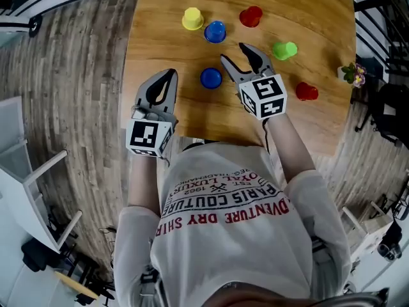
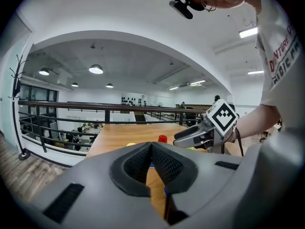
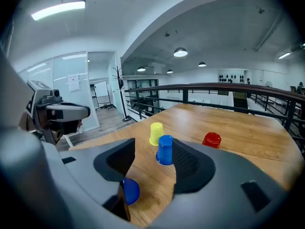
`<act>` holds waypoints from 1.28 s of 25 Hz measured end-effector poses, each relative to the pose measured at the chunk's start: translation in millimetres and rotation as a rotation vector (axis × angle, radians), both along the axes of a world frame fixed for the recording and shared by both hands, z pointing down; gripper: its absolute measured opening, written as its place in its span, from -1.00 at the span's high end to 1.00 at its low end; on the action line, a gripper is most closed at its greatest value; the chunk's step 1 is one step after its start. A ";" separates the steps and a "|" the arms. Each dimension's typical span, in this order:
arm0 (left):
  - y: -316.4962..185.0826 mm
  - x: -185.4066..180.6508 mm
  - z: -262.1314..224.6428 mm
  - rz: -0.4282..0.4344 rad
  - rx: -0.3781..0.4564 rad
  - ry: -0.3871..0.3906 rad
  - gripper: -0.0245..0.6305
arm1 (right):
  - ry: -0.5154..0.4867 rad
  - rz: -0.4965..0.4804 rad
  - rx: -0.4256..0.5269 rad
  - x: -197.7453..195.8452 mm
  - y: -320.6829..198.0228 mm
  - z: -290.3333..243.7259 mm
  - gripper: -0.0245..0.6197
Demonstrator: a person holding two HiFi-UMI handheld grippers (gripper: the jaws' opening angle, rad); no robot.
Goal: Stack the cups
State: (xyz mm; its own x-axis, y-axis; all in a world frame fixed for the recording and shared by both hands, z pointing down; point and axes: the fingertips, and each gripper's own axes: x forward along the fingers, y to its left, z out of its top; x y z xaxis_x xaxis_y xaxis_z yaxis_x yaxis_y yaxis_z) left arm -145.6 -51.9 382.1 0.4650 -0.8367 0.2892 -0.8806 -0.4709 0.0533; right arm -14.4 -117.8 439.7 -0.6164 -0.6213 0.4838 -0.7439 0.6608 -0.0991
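Over the tabletop (image 1: 307, 5), right claw (image 1: 234, 53) is spread and empty, blue cup (image 1: 211, 78) at its 8 o'clock. Left claw (image 1: 169, 74) is clenched on nothing. Reach step, I'd guess: next it needs to drop around that cup.

Scattered cups (image 1: 192, 18) on tabletop (image 1: 313, 18), right hand-held gripper (image 1: 234, 52) jaws apart beside near blue cup (image 1: 211, 78), left hand-held gripper (image 1: 161, 88) jaws together
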 end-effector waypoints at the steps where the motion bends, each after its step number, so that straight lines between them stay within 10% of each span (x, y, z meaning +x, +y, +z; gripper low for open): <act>1: -7.0 1.0 6.1 -0.003 -0.011 0.001 0.88 | 0.004 -0.003 -0.010 -0.3 -8.3 7.0 0.18; 20: -61.3 4.6 52.3 -0.013 -0.121 0.006 0.88 | 0.071 -0.066 -0.109 -35.5 -82.2 76.1 0.09; 32: -55.6 7.0 39.1 0.127 -0.116 -0.014 0.88 | 0.090 0.119 -0.101 -9.9 -69.8 57.9 0.19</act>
State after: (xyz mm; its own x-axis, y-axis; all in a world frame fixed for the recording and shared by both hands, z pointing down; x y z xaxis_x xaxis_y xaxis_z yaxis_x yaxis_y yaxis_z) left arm -138.6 -107.5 421.2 0.5602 -0.7324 0.3870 -0.8154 -0.5698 0.1020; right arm -24.3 -187.6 497.6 -0.4929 -0.6324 0.5975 -0.8250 0.5579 -0.0901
